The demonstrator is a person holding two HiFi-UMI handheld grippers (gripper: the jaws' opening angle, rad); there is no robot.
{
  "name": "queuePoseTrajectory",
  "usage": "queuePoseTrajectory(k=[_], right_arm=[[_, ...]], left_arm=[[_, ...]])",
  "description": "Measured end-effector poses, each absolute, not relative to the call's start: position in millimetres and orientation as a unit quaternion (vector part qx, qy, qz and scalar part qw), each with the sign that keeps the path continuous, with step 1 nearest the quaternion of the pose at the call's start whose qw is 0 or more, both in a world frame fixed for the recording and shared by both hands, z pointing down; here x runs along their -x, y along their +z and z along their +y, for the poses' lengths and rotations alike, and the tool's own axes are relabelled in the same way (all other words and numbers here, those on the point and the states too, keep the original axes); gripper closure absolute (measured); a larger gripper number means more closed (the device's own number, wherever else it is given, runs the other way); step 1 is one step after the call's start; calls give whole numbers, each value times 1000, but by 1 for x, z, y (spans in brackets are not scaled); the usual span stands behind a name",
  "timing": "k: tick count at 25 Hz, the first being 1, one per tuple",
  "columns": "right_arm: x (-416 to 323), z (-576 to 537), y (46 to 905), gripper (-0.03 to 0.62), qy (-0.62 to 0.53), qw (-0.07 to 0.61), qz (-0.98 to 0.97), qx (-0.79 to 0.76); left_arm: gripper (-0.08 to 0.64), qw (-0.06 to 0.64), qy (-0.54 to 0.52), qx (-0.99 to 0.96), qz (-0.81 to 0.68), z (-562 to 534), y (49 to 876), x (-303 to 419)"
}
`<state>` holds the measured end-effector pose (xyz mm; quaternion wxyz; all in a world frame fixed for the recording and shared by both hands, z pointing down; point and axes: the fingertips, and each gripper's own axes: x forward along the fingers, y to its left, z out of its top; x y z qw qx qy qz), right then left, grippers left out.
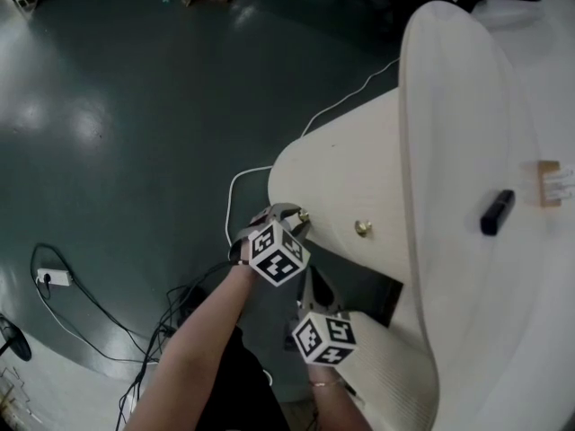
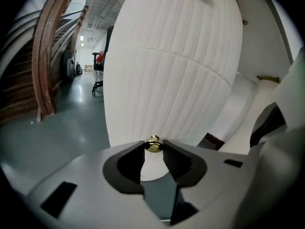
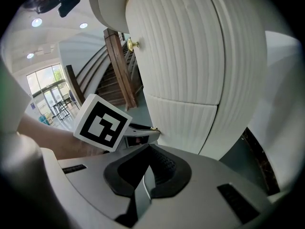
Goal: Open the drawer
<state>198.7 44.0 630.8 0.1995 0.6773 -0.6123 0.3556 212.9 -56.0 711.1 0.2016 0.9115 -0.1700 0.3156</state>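
Head view: my left gripper [image 1: 289,217] sits at the lower knob [image 1: 303,215] on the cabinet [image 1: 350,169] front, since that knob is my handle. My right gripper [image 1: 312,281] hangs just beside it, lower, out of the way.

Left gripper view: the jaws are closed on the knob [image 2: 153,145], one tip on each side, so I can draw it straight out. The drawer [image 2: 162,104] looks shut, flush under the one above.

Right gripper view: my jaws are together and empty; this gripper [image 3: 150,149] looks spare here.
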Motion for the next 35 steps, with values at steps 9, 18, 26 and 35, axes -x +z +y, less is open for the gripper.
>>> queuePoseTrajectory(k=[9,18,26,35], right_arm=[[-194,53,629,589,361,215,-609,-673],[-190,67,619,589,358,223,-608,-673],[-187,81,611,589,361,227,-601,-676],[-164,98,602,589,374,239,-602,-664]], left_arm=[[453,230,317,-904,-173,-55,711,-211],[456,253,324,-894,-180,-52,712,-204],[456,258,337,-885,-192,-36,714,-158],[456,289,362,-860,-214,-17,718,-110]])
